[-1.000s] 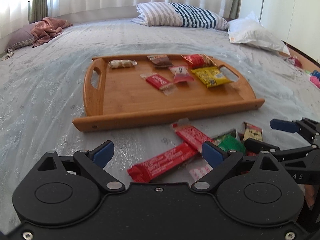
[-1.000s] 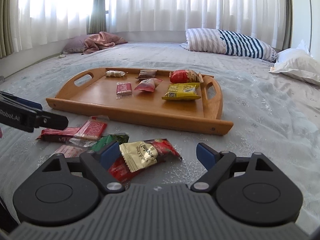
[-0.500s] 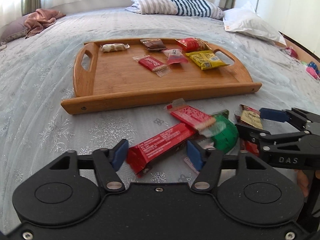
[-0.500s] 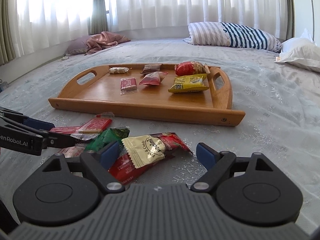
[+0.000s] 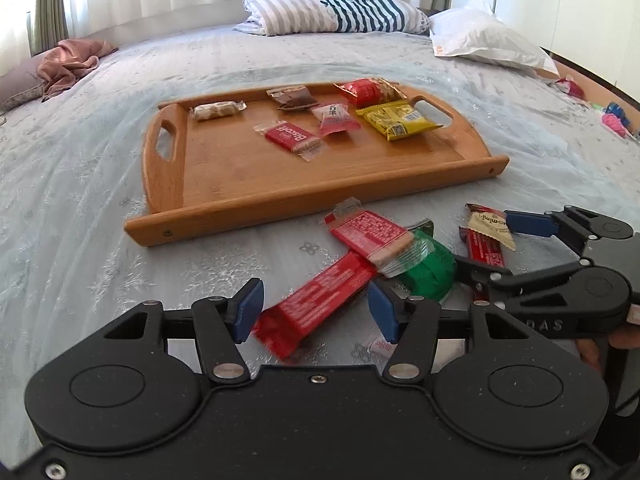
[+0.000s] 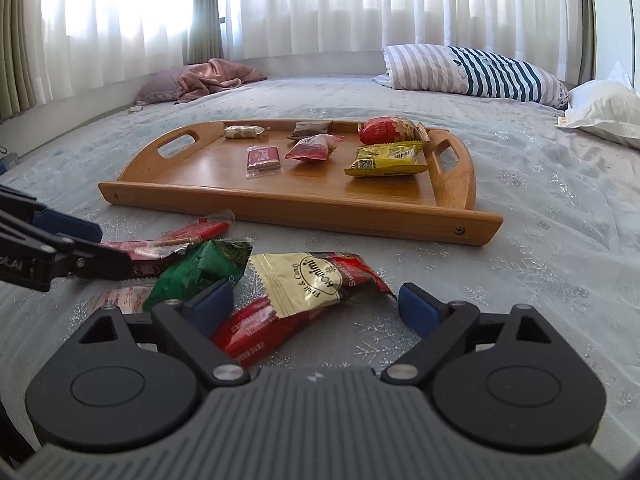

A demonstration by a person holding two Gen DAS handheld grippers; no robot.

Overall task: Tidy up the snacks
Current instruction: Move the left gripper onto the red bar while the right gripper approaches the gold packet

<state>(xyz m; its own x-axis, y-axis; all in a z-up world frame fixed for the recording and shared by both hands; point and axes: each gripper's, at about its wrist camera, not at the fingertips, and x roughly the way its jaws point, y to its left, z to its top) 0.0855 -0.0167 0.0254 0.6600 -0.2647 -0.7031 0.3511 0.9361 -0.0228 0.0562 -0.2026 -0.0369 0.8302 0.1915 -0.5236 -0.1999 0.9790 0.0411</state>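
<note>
A wooden tray [image 5: 320,208] [image 6: 300,208] lies on the bed with several snacks on it. In front of it is a loose pile: a long red bar [image 5: 316,304], a flat red wafer pack [image 5: 372,236], a green packet [image 5: 428,268] [image 6: 196,268] and a gold-and-red candy packet [image 6: 308,280] [image 5: 490,224]. My left gripper [image 5: 316,312] [image 6: 92,244] has its pads pressed on the long red bar. My right gripper [image 6: 316,306] [image 5: 504,248] straddles the candy packet; its jaws are opening and the pads stand clear of it.
On the tray sit a yellow packet [image 5: 396,122], a red Biscoff pack [image 5: 290,138] and other sweets. A striped pillow [image 5: 328,12] and a white pillow [image 5: 480,40] lie at the far end. A pink cloth [image 5: 68,60] sits far left. Small items [image 5: 616,120] lie at the bed's right edge.
My left jaws came in from wide apart onto the long red bar. My right gripper drew slightly closer to the candy packet and its jaws spread a little.
</note>
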